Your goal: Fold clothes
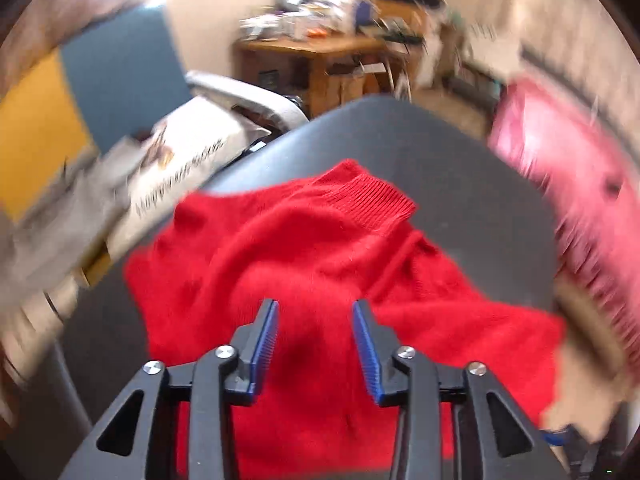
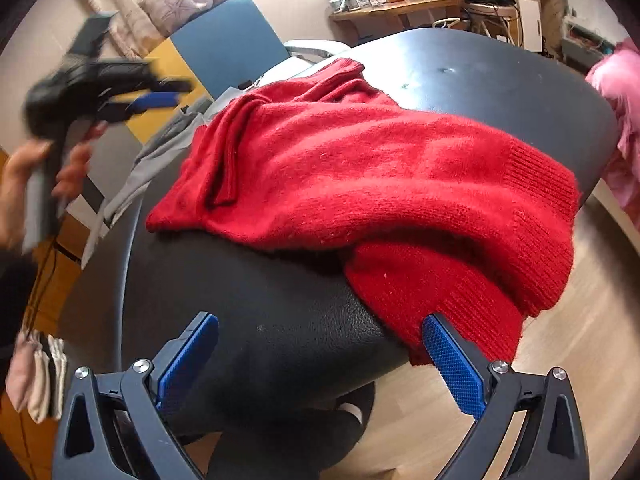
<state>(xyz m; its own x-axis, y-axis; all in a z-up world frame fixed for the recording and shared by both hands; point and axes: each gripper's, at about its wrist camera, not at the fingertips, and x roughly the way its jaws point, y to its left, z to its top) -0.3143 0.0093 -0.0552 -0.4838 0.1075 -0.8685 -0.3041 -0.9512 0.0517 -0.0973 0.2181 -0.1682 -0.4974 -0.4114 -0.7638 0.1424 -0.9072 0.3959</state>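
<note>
A red knitted sweater lies crumpled on a round black table. In the right wrist view the sweater is bunched, its ribbed hem hanging over the table's near right edge. My left gripper is open and empty just above the sweater; it also shows blurred, held in a hand, in the right wrist view. My right gripper is wide open and empty at the table's near edge, its right finger beside the hanging hem.
A pink fluffy garment lies at the table's right; it shows at the edge of the right wrist view. Grey and white clothes lie left on a blue and yellow surface. A cluttered wooden desk stands behind.
</note>
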